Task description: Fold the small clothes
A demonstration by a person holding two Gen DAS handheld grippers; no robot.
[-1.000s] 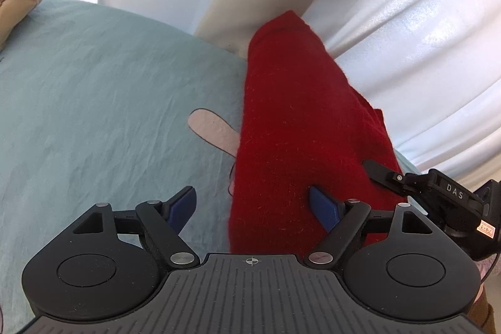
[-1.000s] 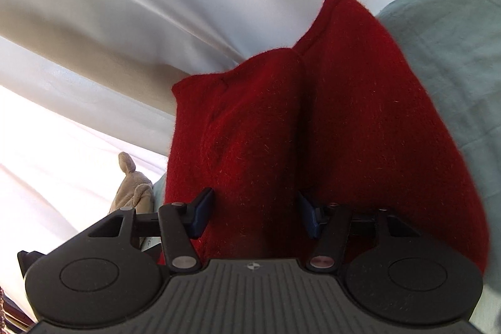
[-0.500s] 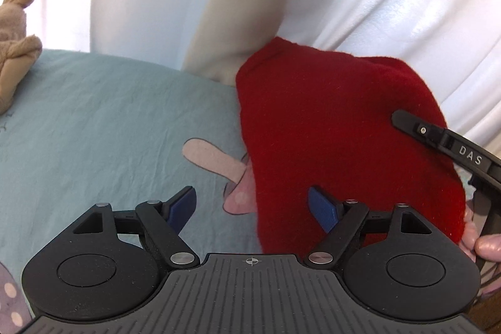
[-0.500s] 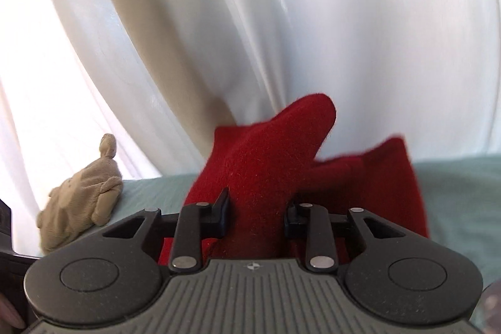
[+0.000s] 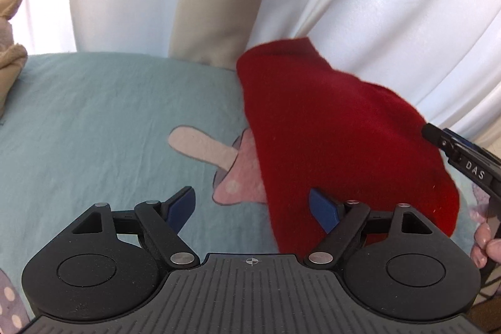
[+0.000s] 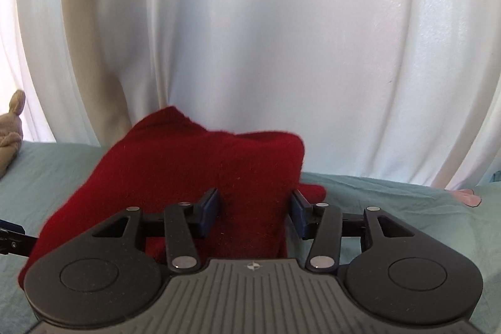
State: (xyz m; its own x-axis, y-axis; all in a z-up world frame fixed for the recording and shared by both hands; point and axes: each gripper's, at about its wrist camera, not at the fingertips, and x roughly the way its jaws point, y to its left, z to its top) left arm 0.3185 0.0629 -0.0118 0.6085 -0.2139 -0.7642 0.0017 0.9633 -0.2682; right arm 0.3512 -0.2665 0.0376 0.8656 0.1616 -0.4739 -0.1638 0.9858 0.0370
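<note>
Left tool (image 5: 252, 202): its two blue fingers stand wide apart and hold nothing — the right finger sits in front of the red cloth's edge, the left one is over bare sheet.
Right tool (image 6: 255, 210): its fingers are partly open, one on each side of a fold of the red cloth. I cannot tell if they squeeze it or only sit beside it.
Red cloth (image 5: 338, 143): a fuzzy red piece of clothing on the bed. In the left wrist view it fills the 3 o'clock side. In the right wrist view (image 6: 188, 168) it is bunched up at about 8 o'clock, with its top edge in front of the curtain.
Bed sheet (image 5: 94, 121): pale blue-green and a bit wrinkled. It has a pink ice-pop picture (image 5: 216, 158) on it — the red cloth covers part of that picture.
Soft toy (image 5: 9, 52): tan and fluffy, at the 9 o'clock edge, well apart from the red cloth.
Curtain (image 6: 281, 52): white and shiny, behind the bed at 12 o'clock.
Hand (image 5: 487, 243): some fingers show at the 4 o'clock edge, on the other tool's black handle.
</note>
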